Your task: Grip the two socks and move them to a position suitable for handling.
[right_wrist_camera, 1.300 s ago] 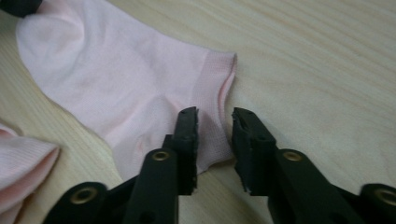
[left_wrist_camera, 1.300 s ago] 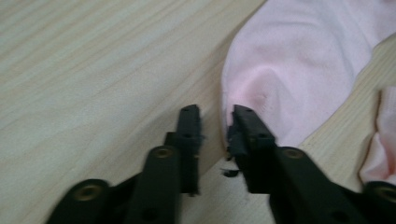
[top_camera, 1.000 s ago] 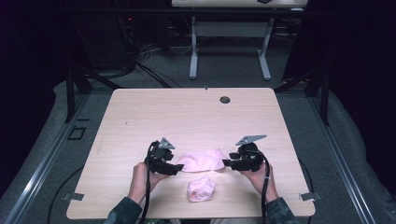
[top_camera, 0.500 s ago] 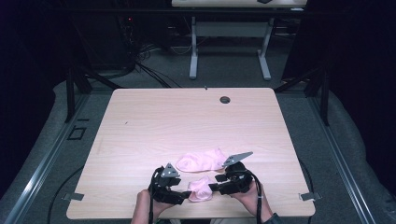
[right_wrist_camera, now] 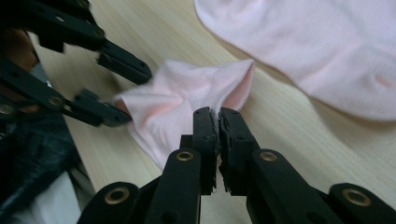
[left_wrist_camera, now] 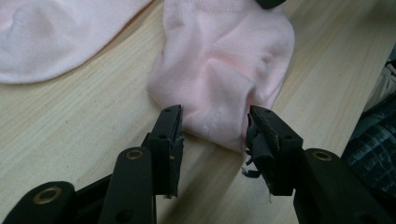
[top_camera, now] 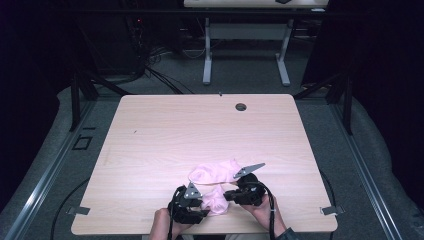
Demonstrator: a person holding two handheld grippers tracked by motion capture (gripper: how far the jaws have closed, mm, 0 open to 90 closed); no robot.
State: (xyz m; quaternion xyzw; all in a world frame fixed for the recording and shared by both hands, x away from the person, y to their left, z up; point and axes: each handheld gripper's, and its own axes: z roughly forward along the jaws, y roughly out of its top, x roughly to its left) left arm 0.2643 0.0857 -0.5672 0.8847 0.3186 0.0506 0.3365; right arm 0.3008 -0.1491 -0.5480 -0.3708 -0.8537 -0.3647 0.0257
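Item 1: table [top_camera: 165,135], light wood top with rounded corners. The far two thirds lie bare, apart from a small round hole [top_camera: 241,106] near the far edge. All work sits close to the near edge, at the middle.

Item 2: near sock [top_camera: 216,199], pale pink, small and bunched, lying just inside the near edge of the table, between the two grippers. In the left gripper view it [left_wrist_camera: 223,70] fills the centre, with bare wood on both sides; the table edge runs at the right of that view.

Item 3: far sock [top_camera: 212,172], pale pink, larger, spread flat just beyond the near sock. A narrow strip of wood separates the two in the right gripper view, where it [right_wrist_camera: 317,46] lies at the upper right.

Item 4: left gripper [left_wrist_camera: 214,126], held at the near edge. Jaws part-open and just been closing, set either side of the end of the near sock; the fabric sits between them and the pads look to be just meeting it, without a clear squeeze.

Item 5: right gripper [right_wrist_camera: 218,114], held beside the near sock on its right. Jaws just closed to a bare slit, pinching a raised fold of the near sock [right_wrist_camera: 187,105].
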